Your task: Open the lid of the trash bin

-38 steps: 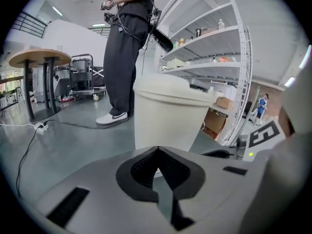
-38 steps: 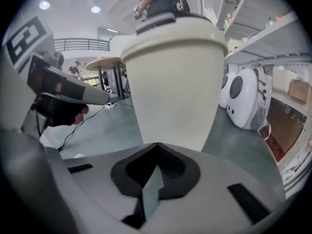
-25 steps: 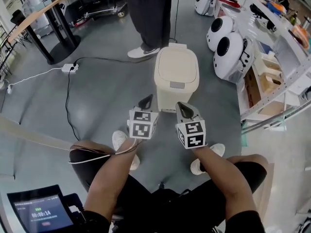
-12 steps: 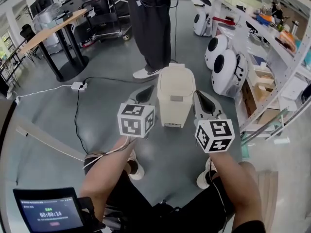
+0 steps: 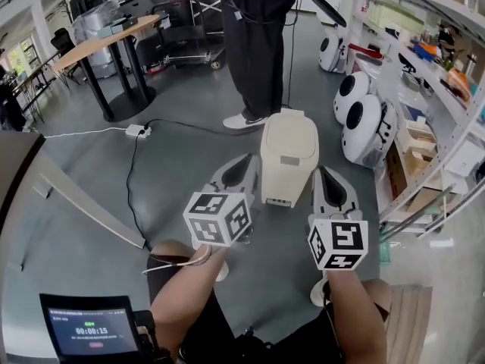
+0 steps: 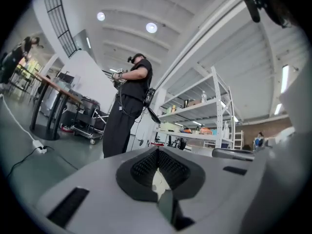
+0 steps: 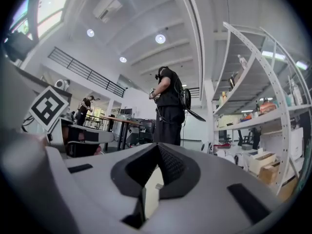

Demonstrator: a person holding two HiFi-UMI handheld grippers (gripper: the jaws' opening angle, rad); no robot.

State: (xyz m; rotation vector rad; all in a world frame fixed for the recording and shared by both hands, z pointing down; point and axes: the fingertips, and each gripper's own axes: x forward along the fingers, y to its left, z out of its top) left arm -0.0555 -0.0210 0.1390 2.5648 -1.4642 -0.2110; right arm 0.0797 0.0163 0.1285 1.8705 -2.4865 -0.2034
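The cream plastic trash bin (image 5: 289, 158) stands on the grey floor (image 5: 182, 165) near the white shelving (image 5: 443, 89), its lid (image 5: 291, 136) down, while the left gripper (image 5: 244, 162) and right gripper (image 5: 326, 176) flank it, each with jaws closed tip to tip, empty.
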